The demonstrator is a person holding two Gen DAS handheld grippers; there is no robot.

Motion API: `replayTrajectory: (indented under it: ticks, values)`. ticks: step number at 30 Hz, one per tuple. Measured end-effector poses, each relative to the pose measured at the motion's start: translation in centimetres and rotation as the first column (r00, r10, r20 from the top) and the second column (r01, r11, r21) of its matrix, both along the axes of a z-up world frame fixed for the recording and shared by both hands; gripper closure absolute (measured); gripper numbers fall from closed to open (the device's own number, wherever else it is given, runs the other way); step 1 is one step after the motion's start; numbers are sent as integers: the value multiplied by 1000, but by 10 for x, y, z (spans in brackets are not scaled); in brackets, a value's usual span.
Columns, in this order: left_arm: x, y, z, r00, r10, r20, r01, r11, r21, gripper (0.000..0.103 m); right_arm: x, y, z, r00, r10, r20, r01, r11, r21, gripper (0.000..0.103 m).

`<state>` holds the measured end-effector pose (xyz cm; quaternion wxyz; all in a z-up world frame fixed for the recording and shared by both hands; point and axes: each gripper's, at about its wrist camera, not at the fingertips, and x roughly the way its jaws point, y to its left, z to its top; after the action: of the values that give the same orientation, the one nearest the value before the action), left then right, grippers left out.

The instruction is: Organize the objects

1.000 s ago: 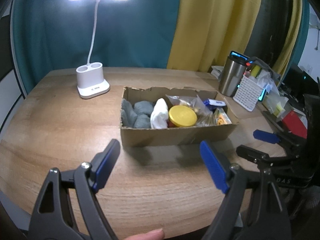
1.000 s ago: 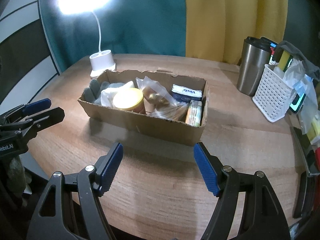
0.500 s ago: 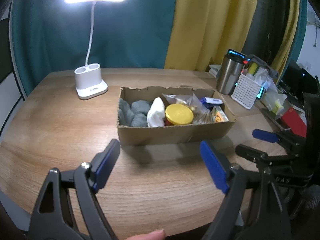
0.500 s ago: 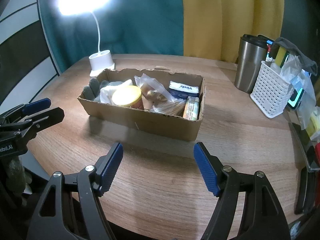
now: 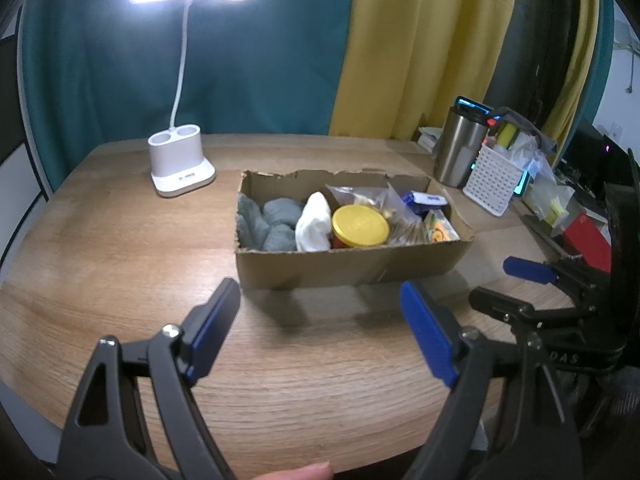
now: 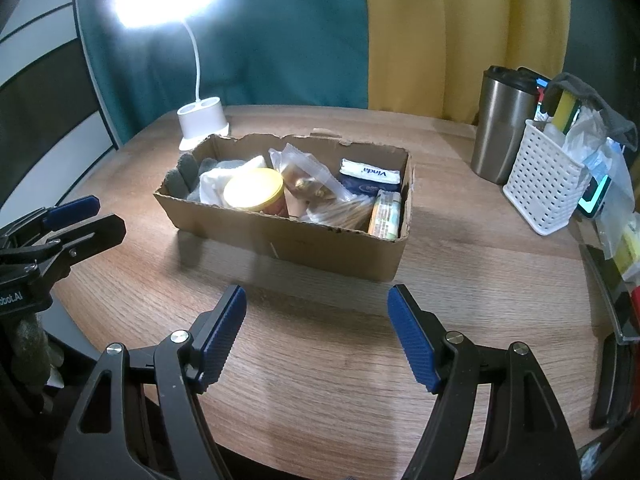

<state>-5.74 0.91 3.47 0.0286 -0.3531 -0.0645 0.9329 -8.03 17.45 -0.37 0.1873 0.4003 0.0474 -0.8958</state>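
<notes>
An open cardboard box lies in the middle of the wooden table. It holds grey gloves, a white cloth, a yellow-lidded jar, clear plastic bags, a blue Vinda tissue pack and a small packet. My left gripper hovers open in front of the box, with nothing between its blue pads. My right gripper is open and empty too, in front of the box's right part. Each gripper shows at the edge of the other's view.
A lit white desk lamp stands behind the box to the left. A steel tumbler and a stuffed white basket stand at the right, with more clutter and a red box beyond. The table's curved front edge runs under both grippers.
</notes>
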Motion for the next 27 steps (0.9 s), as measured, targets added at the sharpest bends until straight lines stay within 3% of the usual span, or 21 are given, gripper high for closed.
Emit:
replayTrajectory:
  ticks: [27]
  values:
    - [-3,-1,-7,1000,-7,8,7,1000,2,19,-3,-1,-3,1000,-2,5,2,1000,2,27]
